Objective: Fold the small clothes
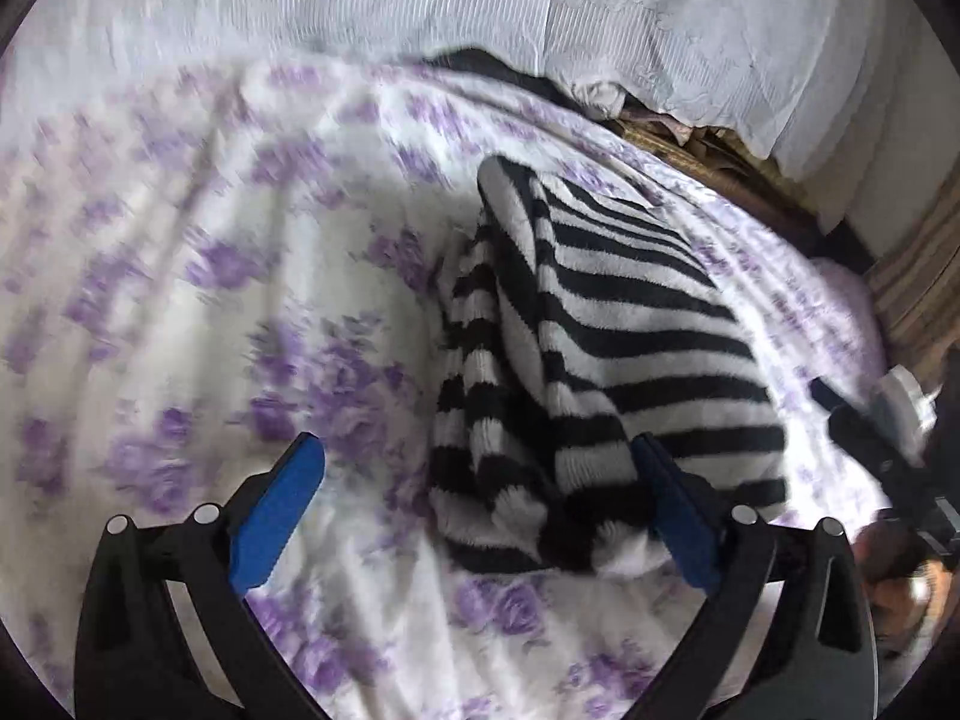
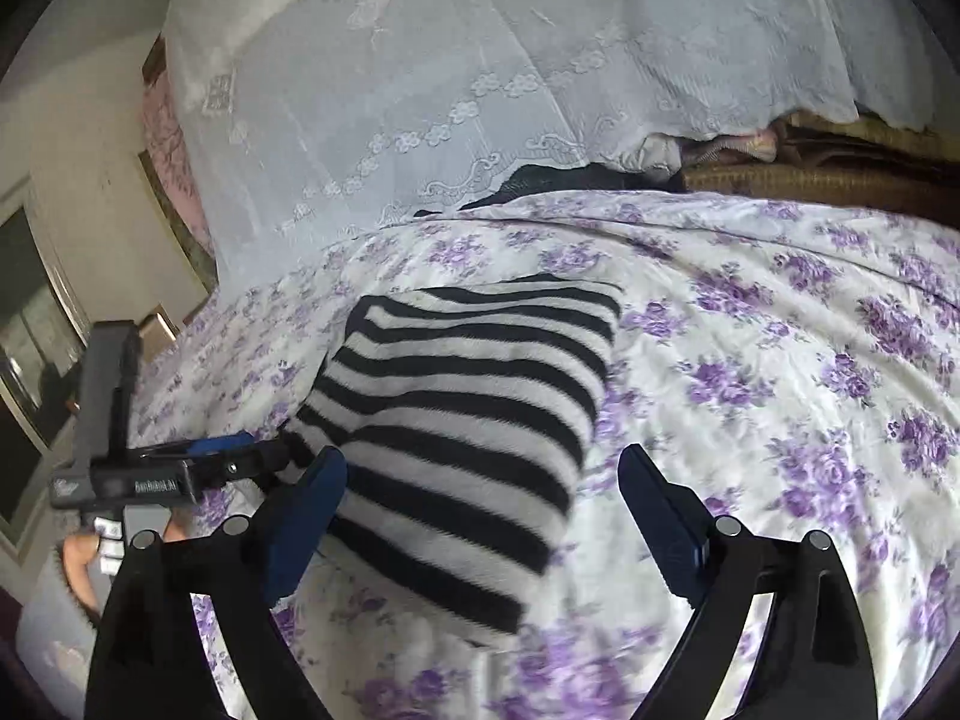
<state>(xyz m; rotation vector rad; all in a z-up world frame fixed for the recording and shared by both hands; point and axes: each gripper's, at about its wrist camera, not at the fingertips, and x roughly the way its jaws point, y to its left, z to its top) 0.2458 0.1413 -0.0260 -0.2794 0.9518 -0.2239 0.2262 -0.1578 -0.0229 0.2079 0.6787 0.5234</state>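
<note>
Jaws of the left gripper (image 1: 480, 504) spread wide, nothing pinched, the right blue pad lying against the near hem of the black-and-white striped knit garment (image 1: 600, 354), whether pressing or only in front unclear. Jaws of the right gripper (image 2: 483, 510) likewise wide and empty, straddling the garment's near corner, the left pad overlapping the cloth edge in the picture. Garment already doubled into a rough oblong on the white bedspread with purple flowers (image 1: 210, 300), one bunched fold or sleeve standing proud along its left side in the left wrist view. Probably between folds: one fold laid and let go, another to come or the loose strip to be tucked. Next move likely calls for lowering a gripper to the near edge or that strip, pinching all layers at once and carrying them over without dragging the pile. Lace-edged white cloth (image 2: 480, 60) hanging behind the bed; a dark item peeping beneath it, unidentifiable. Motion blur over much of the bedspread. Garment type and layers beneath hidden; a hand partly glimpsed at the frame edges.
</note>
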